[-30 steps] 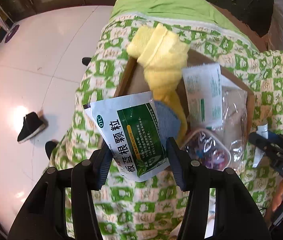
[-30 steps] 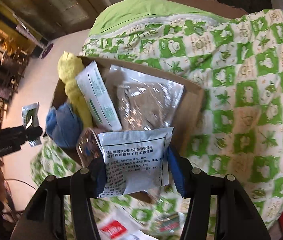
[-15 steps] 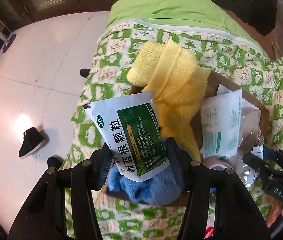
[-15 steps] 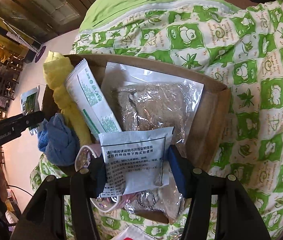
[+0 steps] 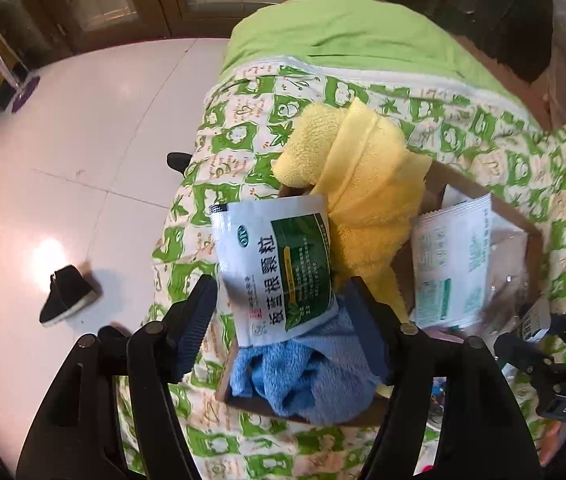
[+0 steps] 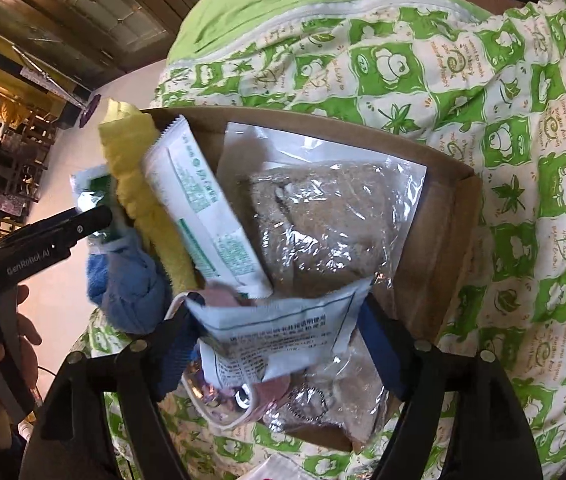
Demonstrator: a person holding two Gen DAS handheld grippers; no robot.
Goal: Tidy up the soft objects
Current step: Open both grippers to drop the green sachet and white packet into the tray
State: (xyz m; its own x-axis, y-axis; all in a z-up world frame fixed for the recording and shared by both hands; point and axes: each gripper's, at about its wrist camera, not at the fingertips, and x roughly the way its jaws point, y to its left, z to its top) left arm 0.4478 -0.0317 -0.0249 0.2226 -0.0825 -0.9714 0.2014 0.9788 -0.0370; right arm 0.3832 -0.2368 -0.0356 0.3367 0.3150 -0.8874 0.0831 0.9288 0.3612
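Green-and-white printed bedding (image 6: 503,128) carries a brown cardboard box (image 6: 439,240). Left gripper (image 5: 283,304), jaws spread wide, no longer pinches the green-and-white medicine sachet (image 5: 279,268) over a blue towel (image 5: 307,376); right gripper (image 6: 279,340) likewise around its white printed sachet (image 6: 279,336).

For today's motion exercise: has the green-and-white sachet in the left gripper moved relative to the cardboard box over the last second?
Yes. The green sachet has travelled over the box toward the blue towel, and now sags between open jaws.

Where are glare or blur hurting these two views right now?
Left wrist view: a bright glare patch on the glossy floor, and fisheye bending at the edges; the green sachet print stays sharp. Right wrist view: crinkled glare on the clear plastic bag, and the white sachet print smeared with blur.
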